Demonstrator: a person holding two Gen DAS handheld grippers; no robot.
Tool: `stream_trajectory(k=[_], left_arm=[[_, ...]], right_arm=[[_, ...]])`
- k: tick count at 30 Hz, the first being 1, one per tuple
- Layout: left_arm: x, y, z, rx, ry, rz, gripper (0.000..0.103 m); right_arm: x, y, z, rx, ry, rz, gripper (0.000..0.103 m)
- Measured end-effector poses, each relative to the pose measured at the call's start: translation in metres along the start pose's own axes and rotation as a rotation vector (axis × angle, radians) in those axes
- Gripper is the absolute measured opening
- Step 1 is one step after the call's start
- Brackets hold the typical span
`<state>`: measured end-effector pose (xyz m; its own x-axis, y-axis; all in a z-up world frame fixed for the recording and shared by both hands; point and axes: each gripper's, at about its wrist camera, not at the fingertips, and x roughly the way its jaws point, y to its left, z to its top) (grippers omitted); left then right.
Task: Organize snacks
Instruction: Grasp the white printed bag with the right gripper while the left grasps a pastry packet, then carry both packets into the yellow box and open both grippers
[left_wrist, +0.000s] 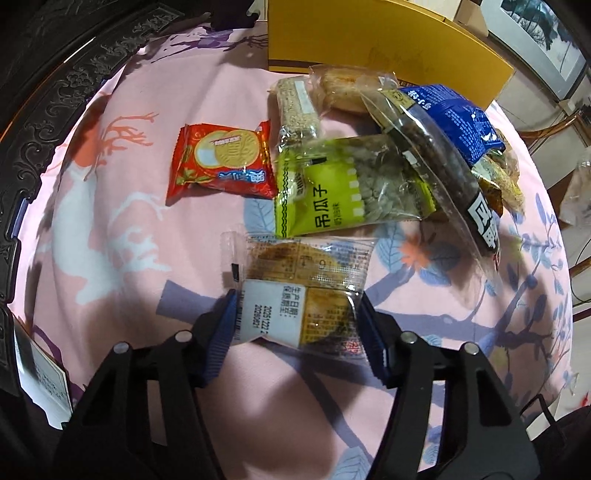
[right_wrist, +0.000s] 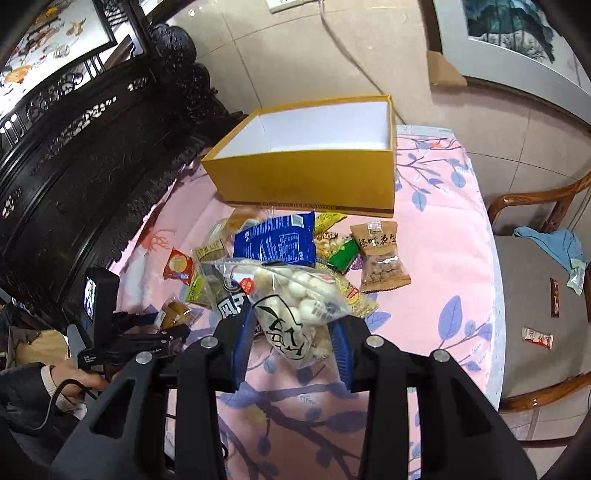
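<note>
My left gripper (left_wrist: 295, 314) has its jaws around a clear-wrapped pastry packet (left_wrist: 299, 291) on the pink cloth; the pads touch both its sides. It also shows in the right wrist view (right_wrist: 173, 314). My right gripper (right_wrist: 291, 332) is shut on a clear bag of white round candies (right_wrist: 295, 295), held above the snack pile. An open yellow box (right_wrist: 314, 177) stands behind the pile, empty and white inside. In the left wrist view lie a red biscuit packet (left_wrist: 221, 162), a green seed packet (left_wrist: 347, 184) and a blue packet (left_wrist: 454, 114).
A peanut packet (right_wrist: 380, 258) lies right of the pile. Dark carved furniture (right_wrist: 92, 155) stands at the left. A wooden chair (right_wrist: 535, 302) with small packets and a blue cloth stands at the right table edge.
</note>
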<state>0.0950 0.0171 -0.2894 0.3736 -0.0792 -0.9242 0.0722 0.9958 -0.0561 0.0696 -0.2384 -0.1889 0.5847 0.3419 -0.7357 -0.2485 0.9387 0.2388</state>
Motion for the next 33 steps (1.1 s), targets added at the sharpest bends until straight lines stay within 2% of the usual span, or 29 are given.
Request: stream_trajectory(k=[3,5,13,20,26,30,33], left_arm=[[0.001,-0.003,-0.004,0.012,-0.004,0.008,0.063],[-0.002,-0.003,-0.006,0.007,-0.003,0.006,0.062],[-0.039,-0.003,-0.004,-0.016,-0.073,-0.024,0.062],[-0.091,-0.006,0.013,-0.018,-0.183,-0.059,0.062],[-0.146,-0.014,0.057,-0.012,-0.31,-0.103,0.062],[-0.183,-0.029,0.105,0.051,-0.42,-0.128,0.062],[-0.201,-0.037,0.146,0.06,-0.485,-0.159,0.062]], right_arm=[[0.02,-0.008,-0.01,0.026,0.069,-0.007,0.036],[0.023,-0.01,-0.016,0.035,0.077,-0.009,0.034],[-0.002,-0.004,-0.002,0.007,-0.012,-0.008,0.031],[-0.024,-0.004,0.021,0.034,-0.085,0.024,0.031],[-0.046,-0.006,0.066,0.024,-0.176,0.052,0.031],[-0.056,-0.015,0.112,0.058,-0.247,0.078,0.031],[-0.059,-0.019,0.15,0.043,-0.317,0.064,0.031]])
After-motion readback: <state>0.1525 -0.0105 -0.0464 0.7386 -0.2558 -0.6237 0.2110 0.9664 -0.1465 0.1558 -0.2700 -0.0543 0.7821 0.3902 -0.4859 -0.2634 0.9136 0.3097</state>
